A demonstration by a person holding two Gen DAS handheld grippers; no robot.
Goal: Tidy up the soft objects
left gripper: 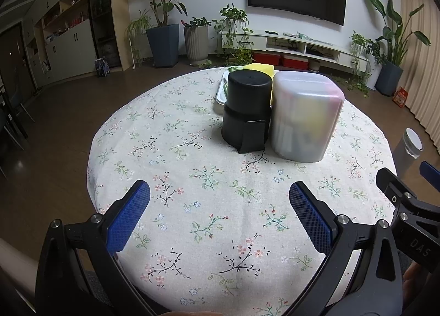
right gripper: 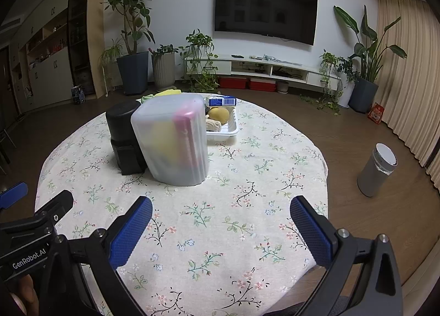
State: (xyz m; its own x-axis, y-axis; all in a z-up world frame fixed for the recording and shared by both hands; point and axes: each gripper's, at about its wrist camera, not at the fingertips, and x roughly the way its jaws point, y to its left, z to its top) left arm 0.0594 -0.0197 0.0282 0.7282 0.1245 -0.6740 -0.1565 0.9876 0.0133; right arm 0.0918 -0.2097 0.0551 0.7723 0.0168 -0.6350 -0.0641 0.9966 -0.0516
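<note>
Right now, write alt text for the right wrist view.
The right tool hangs open over a round floral-clothed table, holding nothing. Ahead stand a frosted plastic container and a black canister side by side, with a white tray of soft items behind. The left tool shows at the left edge.
</note>
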